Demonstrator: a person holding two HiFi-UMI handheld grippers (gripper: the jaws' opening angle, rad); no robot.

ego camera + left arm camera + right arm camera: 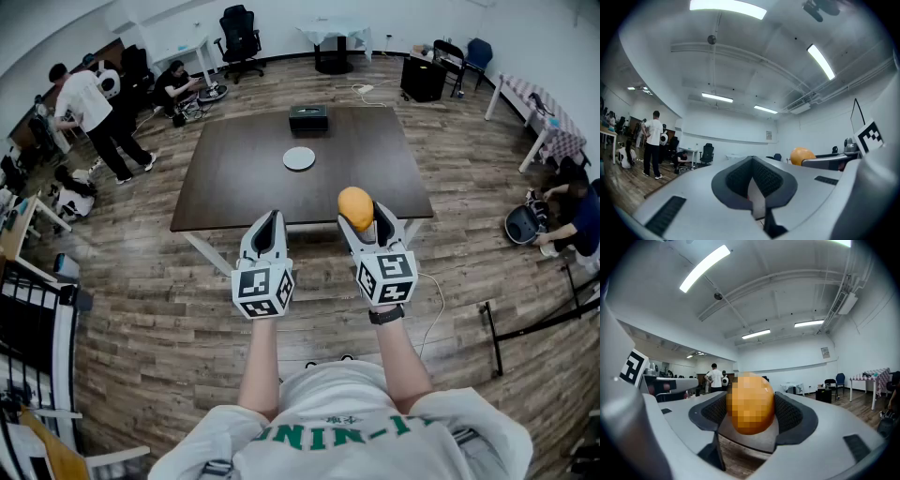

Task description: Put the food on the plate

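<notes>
A dark brown table (234, 187) stands just ahead of my fingertips (269, 223), its near edge below them. On it a round white plate (299, 158) lies straight out between my two pairs of fingertips. Beyond the plate a black box (308, 118) sits at the far edge.

Your left gripper (752, 159) and right gripper (750, 405) were smooth matt plastic with ribbed dark pads (790, 412); the food (355, 206) looked smooth, the table (234, 178) matt, the floor (141, 309) wood.

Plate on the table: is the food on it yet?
No, the plate lies bare on the table while the right hand-held gripper holds the orange food.
</notes>
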